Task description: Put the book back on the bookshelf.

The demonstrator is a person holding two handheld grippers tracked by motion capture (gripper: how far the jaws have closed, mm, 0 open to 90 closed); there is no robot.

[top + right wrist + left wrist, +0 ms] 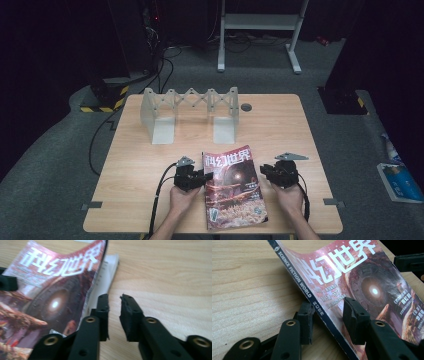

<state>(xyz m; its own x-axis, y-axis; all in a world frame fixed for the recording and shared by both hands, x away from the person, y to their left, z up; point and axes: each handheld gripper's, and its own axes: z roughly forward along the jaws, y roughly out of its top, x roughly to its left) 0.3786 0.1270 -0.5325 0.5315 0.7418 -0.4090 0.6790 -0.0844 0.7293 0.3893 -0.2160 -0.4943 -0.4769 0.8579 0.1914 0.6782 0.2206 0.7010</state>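
Glossy red magazine [233, 186] lies on our counter [135, 165] between both tools. Our left hand-held gripper [329, 312] straddles its spine, jaws apart; squeezing carelessly could crease it. The right hand-held gripper [115, 307], also apart, sits beside lifted pages, which the high view misses.

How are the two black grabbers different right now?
The left gripper has its jaws on either side of the magazine's spine edge, one under it and one on the cover; the right gripper has only bare table between its jaws. The left one lifts its edge of the magazine; the right one sits just beside the loose page edges. Both are black, open and hand-held.
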